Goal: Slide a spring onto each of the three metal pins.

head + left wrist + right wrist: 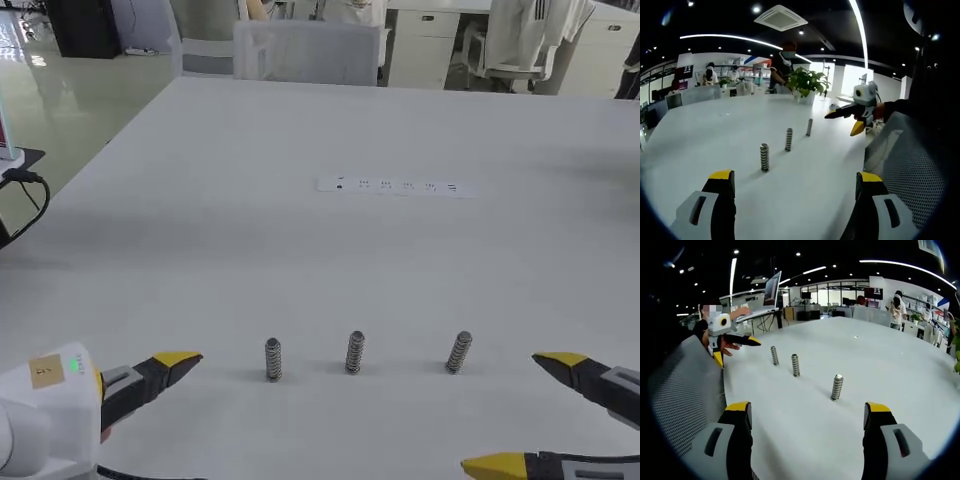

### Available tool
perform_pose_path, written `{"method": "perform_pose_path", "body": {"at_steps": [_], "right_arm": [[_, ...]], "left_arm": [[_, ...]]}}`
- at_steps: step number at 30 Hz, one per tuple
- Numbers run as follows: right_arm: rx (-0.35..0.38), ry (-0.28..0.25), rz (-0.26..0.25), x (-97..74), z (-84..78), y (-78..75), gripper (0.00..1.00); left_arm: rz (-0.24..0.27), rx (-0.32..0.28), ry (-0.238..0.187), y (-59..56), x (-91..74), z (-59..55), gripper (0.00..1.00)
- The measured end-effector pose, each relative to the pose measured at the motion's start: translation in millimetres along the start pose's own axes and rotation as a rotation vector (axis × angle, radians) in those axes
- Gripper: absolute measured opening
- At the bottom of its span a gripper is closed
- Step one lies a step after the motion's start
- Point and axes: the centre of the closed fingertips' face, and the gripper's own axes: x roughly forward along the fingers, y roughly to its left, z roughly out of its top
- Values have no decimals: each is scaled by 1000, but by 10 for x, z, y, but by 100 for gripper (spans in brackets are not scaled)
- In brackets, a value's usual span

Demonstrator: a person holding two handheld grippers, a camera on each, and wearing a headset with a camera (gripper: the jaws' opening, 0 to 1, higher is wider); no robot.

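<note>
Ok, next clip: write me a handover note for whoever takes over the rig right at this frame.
Left tongs: open, empty, beside the left end of the row.
Right tongs: open, empty, beside the right end.
Things: three pins stand in a row on the table between the tongs, each with a spring around it: left spring, middle spring, right spring.
Done: all three springs appear to be on.
Left: seemingly nothing, except a check that each spring sits fully down.
</note>
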Motion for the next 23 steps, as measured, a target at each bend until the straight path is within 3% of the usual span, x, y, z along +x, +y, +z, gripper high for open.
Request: {"method": "perform_pose_path", "body": {"at_steps": [23], "right_arm": [[14,-1,-4,-1,-41,-24,93]], "left_arm": [[17,-10,-25,48,2,38,97]]}}
